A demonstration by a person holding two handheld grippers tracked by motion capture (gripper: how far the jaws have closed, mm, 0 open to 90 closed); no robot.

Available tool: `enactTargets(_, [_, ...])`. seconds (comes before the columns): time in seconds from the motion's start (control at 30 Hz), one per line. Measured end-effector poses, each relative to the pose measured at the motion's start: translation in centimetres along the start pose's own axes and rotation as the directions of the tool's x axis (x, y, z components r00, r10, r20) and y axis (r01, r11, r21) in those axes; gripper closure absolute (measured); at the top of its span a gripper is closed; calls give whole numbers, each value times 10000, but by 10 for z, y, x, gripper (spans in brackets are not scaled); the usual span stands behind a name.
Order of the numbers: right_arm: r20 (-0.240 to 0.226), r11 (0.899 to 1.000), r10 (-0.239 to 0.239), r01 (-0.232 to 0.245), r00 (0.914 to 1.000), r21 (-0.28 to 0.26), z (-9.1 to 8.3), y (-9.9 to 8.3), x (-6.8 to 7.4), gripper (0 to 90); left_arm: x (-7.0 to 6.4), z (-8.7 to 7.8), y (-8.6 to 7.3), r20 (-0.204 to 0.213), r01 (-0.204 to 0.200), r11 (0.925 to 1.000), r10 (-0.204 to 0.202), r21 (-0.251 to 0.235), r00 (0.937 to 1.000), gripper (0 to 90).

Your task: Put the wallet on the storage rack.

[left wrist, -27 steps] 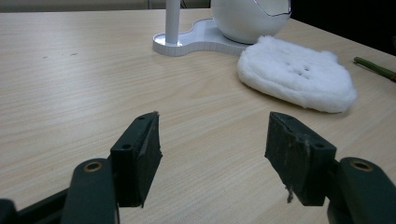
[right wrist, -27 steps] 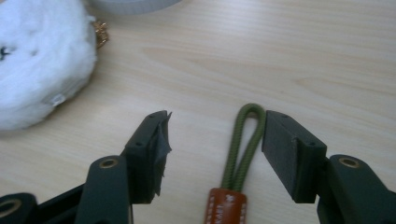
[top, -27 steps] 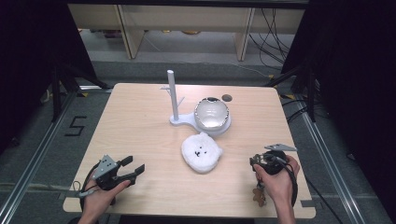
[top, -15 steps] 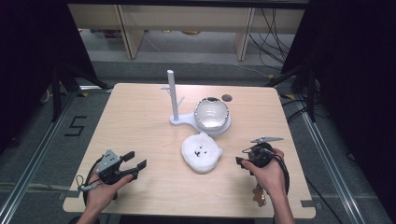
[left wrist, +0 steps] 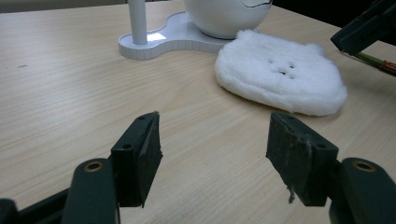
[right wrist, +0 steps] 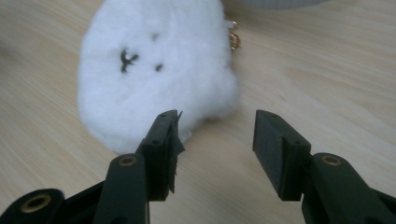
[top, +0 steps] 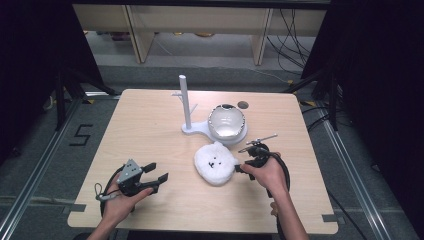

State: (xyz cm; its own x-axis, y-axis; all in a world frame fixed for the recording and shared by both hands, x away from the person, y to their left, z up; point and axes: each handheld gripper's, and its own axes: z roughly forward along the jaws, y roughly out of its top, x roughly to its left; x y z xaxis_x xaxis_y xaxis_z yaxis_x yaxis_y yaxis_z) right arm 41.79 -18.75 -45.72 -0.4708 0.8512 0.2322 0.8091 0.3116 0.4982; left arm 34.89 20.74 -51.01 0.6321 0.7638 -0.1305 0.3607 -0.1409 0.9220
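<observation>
A white fluffy plush pouch [top: 216,163] with a small dark face lies flat in the middle of the wooden table [top: 150,130]. Its fur [right wrist: 154,70] shows a small gold clasp [right wrist: 233,39] at one edge. My right gripper [top: 240,168] is open, its jaws right at the plush's edge with bare table between them [right wrist: 215,140]. My left gripper [top: 156,172] is open near the table's front left, pointing toward the plush [left wrist: 280,72], with nothing between its jaws [left wrist: 212,151].
A white stand [top: 186,102] with an upright post and a glossy white dome [top: 226,121] on its base sits just behind the plush. A round hole [top: 243,105] is in the tabletop behind the dome. Shelving and cables lie beyond the far edge.
My right gripper has moved left and forward from the table's right side up to the plush's edge. My left gripper has shifted slightly right.
</observation>
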Motion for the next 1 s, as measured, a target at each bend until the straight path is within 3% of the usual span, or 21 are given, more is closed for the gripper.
enactTargets(0.1, [-350, 9997, 65, -57, 9994, 225, 6, 9, 6, 530, 1, -2, 0, -34, 69, 10000, -70, -40, 10000, 345])
enactTargets(0.27, [-228, 9986, 29, -17, 9997, 529, 17, 22, 10, 504, 0, -4, -1, -99, 63, 10000, -63, 26, 9999, 345])
enactTargets(0.37, [-35, 9966, 358, -355, 9994, 744, 22, 28, 11, 480, -1, -4, -2, -87, 130, 9999, -129, 27, 9999, 345])
enactTargets(0.43, [156, 9972, 339, -349, 9993, 657, 25, 32, 9, 458, -1, -4, -3, -72, 131, 9999, -131, 29, 9999, 345])
enactTargets(0.5, [382, 9907, 836, -872, 9958, 1047, 28, 35, 10, 439, -1, -4, -3, -64, 143, 9999, -143, 23, 9999, 346])
enactTargets(0.57, [449, 9889, 869, -916, 9952, 1166, 33, 37, 8, 435, -1, -4, -2, -74, 153, 9999, -153, 34, 9999, 345])
enactTargets(0.6, [380, 9847, 1128, -1168, 9929, 1297, 35, 38, 10, 435, -1, -4, -2, -81, 154, 9999, -153, 53, 9999, 346])
enactTargets(0.73, [298, 9818, 1058, -1092, 9939, 1555, 45, 38, 9, 440, -1, -4, -3, -87, 144, 9999, -144, 71, 9999, 346])
enactTargets(0.8, [-13, 9829, 973, -959, 9953, 1569, 47, 38, 9, 447, -1, -5, -3, -69, 144, 9999, -144, 45, 9999, 347])
enactTargets(0.83, [56, 9857, 843, -842, 9964, 1461, 48, 38, 7, 454, -1, -5, -3, -70, 135, 9999, -135, 46, 9999, 347])
enactTargets(0.87, [290, 9797, 1078, -1112, 9937, 1668, 48, 38, 9, 469, 0, -5, -3, -89, 127, 9999, -127, 67, 9999, 347])
enactTargets(0.97, [141, 9805, 930, -941, 9956, 1727, 49, 39, 10, 527, 0, -5, -3, -85, 140, 9999, -139, 88, 9999, 347])
enactTargets(1.0, [-149, 9811, 900, -861, 9958, 1733, 50, 39, 11, 550, 0, -5, -4, -58, 156, 9999, -156, 55, 9999, 347])
